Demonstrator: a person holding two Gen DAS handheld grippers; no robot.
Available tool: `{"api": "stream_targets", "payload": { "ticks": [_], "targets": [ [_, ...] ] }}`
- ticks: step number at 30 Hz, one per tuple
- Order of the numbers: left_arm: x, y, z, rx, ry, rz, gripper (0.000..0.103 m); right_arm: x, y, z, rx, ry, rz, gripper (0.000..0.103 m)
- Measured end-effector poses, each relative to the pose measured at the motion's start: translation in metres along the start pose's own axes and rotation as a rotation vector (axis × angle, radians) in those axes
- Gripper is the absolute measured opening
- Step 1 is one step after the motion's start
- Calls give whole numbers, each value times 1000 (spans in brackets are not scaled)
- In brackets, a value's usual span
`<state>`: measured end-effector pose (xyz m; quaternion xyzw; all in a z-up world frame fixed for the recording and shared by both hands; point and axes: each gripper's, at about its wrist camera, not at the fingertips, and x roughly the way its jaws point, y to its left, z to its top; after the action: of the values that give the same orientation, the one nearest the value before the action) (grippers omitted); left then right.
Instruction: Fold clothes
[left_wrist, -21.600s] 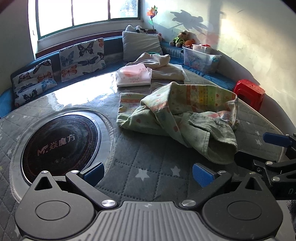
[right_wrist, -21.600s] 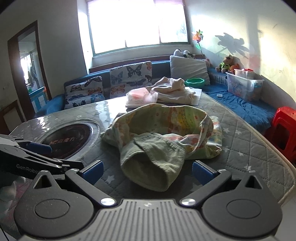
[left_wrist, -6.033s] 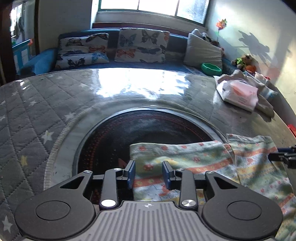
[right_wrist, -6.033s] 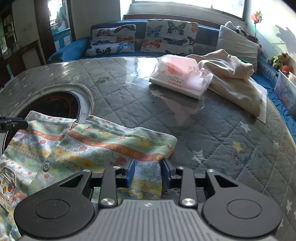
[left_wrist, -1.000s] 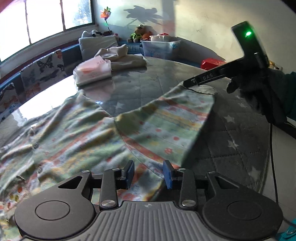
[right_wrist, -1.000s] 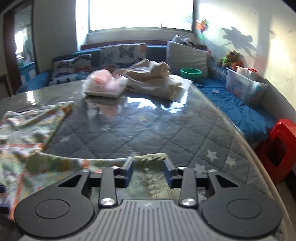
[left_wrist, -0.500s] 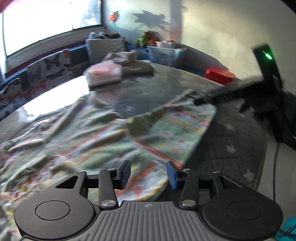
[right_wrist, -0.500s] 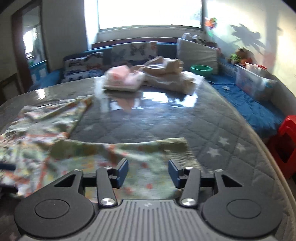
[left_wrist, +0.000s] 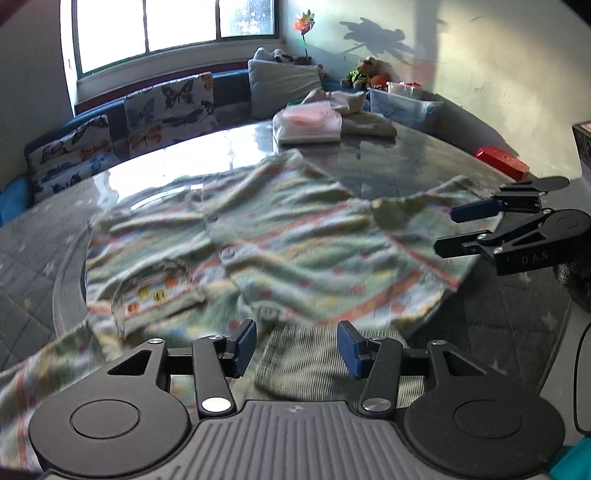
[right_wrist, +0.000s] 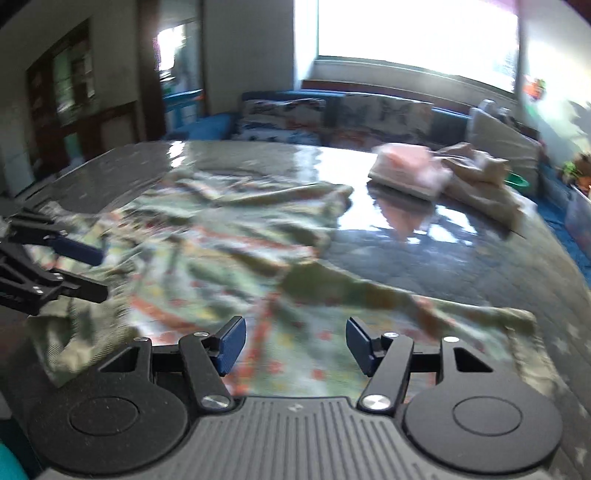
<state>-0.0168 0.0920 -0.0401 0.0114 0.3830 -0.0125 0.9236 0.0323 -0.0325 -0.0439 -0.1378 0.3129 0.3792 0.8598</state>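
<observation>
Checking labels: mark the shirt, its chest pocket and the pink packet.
shirt (left_wrist: 295, 236), left wrist view, middle of the cloth
chest pocket (left_wrist: 155, 291), left wrist view, pocket front
pink packet (left_wrist: 308, 122), left wrist view, top face

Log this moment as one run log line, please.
phase: garment spread | patterned shirt: flat on quilted table, unfolded | left claw: open, empty | right claw: open, empty | next: likely regrasp to fold

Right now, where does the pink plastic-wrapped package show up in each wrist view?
Left wrist: the pink package lies on the far side of the table, upper centre, beyond the patterned garment.
Right wrist: the same package sits upper right, blurred.
Shared landmark: the beige folded clothes touching its right side in both views.
</observation>
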Motion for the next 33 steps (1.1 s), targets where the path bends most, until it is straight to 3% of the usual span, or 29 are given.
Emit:
{"api": "stream_targets", "payload": {
  "ticks": [8, 14, 18, 27, 33],
  "targets": [
    [3, -1, -8, 10, 25, -11, 56, 8, 24, -8, -86, 49, -3, 64],
    [-3, -3, 10, 10, -14, -16, 69, -7, -3, -10, 55, 25, -44, 66],
    [3, -9, 23, -8, -15, -27, 77, -19, -25, -16, 128, 9, -100, 66],
    [16, -31, 42, 18, -14, -36, 82, -34, -94, -30, 290, -24, -382, 65],
    [25, -41, 50, 40, 8, -27, 86, -28, -119, -35, 355, -7, -428, 65]
  ]
}}
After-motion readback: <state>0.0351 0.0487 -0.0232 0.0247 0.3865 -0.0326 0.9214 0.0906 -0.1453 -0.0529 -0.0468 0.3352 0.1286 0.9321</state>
